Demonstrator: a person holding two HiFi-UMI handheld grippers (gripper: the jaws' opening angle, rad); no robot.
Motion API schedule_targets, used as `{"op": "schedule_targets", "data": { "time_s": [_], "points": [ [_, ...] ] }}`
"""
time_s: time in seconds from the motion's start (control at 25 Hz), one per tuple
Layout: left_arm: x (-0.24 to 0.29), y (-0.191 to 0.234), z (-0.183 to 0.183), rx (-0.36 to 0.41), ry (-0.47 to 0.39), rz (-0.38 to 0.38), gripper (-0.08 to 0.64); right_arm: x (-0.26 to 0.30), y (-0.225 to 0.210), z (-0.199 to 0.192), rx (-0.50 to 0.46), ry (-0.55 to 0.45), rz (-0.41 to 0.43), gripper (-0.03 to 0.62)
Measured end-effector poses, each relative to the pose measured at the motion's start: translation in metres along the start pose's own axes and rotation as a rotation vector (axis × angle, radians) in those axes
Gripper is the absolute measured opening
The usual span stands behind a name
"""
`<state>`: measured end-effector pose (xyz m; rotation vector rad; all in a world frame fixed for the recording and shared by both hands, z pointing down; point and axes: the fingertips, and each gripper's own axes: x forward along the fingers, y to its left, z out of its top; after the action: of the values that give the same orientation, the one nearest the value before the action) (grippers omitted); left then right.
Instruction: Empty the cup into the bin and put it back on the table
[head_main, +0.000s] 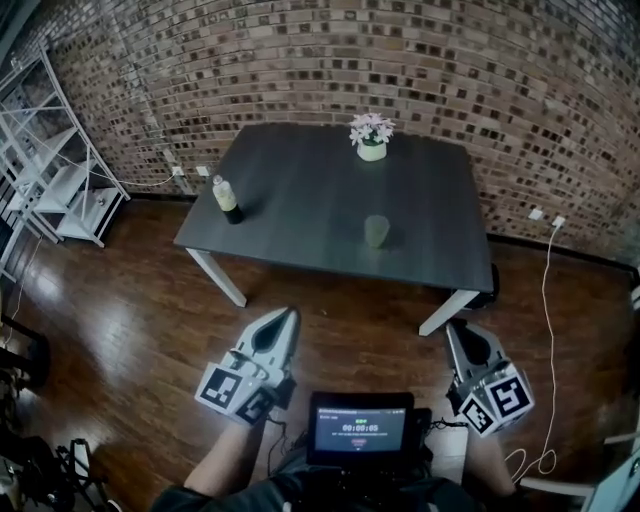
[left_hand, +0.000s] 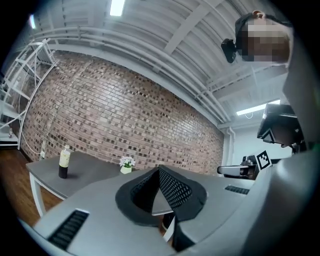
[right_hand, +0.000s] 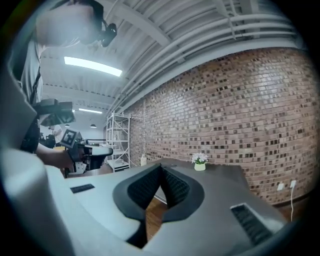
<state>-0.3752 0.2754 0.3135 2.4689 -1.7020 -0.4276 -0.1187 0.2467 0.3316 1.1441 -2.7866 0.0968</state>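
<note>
Over open wooden floor (head_main: 150, 330) short of the table (head_main: 300, 190), the left gripper (head_main: 290, 313) and right gripper (head_main: 452, 326) hang closed and empty. The green cup (head_main: 376, 230) stands near the table's front edge, its contents unclear, with a bottle (head_main: 227, 198) at the left corner.

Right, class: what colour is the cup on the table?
The cup is pale green, clearest in the head view.

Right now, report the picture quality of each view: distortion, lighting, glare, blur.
Head view: wide-angle lens bows the brick wall and table edges; dim, even light, soft sheen on the wooden floor; the cup small but readable. Left gripper view: black corners, a ceiling light blown out. Right gripper view: bright ceiling strip, curved wall, little blur.
</note>
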Motion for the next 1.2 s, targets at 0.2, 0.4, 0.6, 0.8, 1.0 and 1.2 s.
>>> {"op": "schedule_targets", "data": {
  "time_s": [0.2,0.4,0.6,0.8,1.0,1.2],
  "points": [
    [0.048,0.019,-0.016,-0.010,0.040,0.020,-0.006,0.038,-0.041,0.001,0.009,0.007,0.013,0.000],
    [0.095,0.032,-0.019,0.018,0.027,0.049,-0.006,0.080,-0.076,0.003,-0.009,0.000,0.066,0.002],
    [0.142,0.039,-0.025,0.038,0.026,0.092,-0.006,0.116,-0.111,0.013,-0.027,-0.016,0.155,0.080],
    [0.177,0.044,-0.030,0.039,0.022,0.123,-0.006,0.146,-0.138,0.013,-0.027,0.019,0.233,0.106],
    [0.201,0.064,-0.032,0.044,0.043,0.124,-0.006,0.180,-0.147,0.008,-0.037,0.055,0.278,0.207],
    [0.224,0.085,-0.039,0.049,0.044,0.124,-0.006,0.217,-0.157,0.000,-0.008,0.067,0.271,0.260]
  ]
}}
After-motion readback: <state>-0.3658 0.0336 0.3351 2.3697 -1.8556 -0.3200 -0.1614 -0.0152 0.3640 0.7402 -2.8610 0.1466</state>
